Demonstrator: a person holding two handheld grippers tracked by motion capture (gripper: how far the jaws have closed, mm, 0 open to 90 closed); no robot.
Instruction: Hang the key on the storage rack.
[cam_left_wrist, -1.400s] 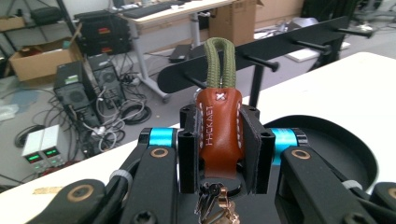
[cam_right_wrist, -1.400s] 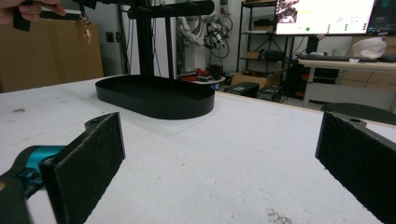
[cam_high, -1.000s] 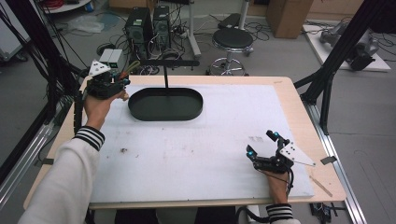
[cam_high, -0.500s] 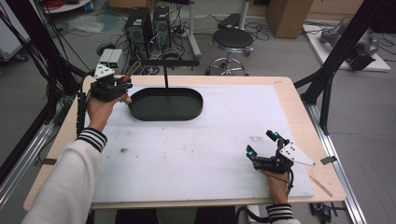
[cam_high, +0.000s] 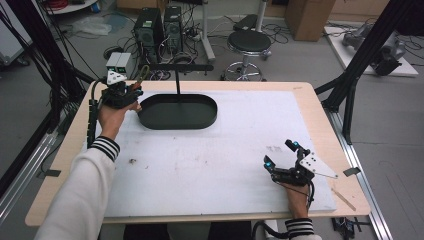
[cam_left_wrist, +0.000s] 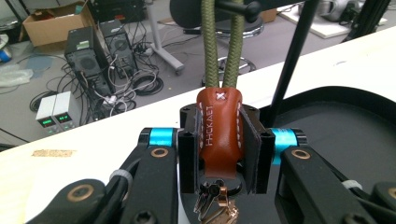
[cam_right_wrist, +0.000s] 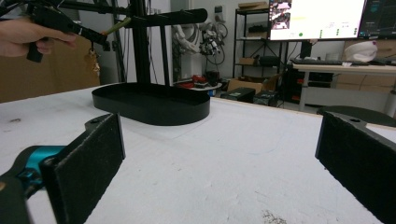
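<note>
One tool, our left tool (cam_left_wrist: 219, 154), clenched on the brown leather key fob (cam_left_wrist: 218, 133), has edged its olive cord loop (cam_left_wrist: 223, 42) onto the stand's crossbar (cam_high: 181, 67) at the worktop's far-left edge, so hanging looks nearly done; right tool (cam_high: 282, 160) rests released.

- Left gripper view: we read embossed letters running lengthwise on the brown leather tab (cam_left_wrist: 218, 133) of the key strap; they look like "HACKAET", though the middle letters are uncertain.
- Same view: a small printed mark (cam_left_wrist: 53, 152) sits on the edge of the surface; we find it too blurred to read.
- Same view: green digits glow on two grey power supplies (cam_left_wrist: 55, 114) on the floor; not legible.
- Right gripper view: wall screens (cam_right_wrist: 317, 17) show text we cannot read.
</note>
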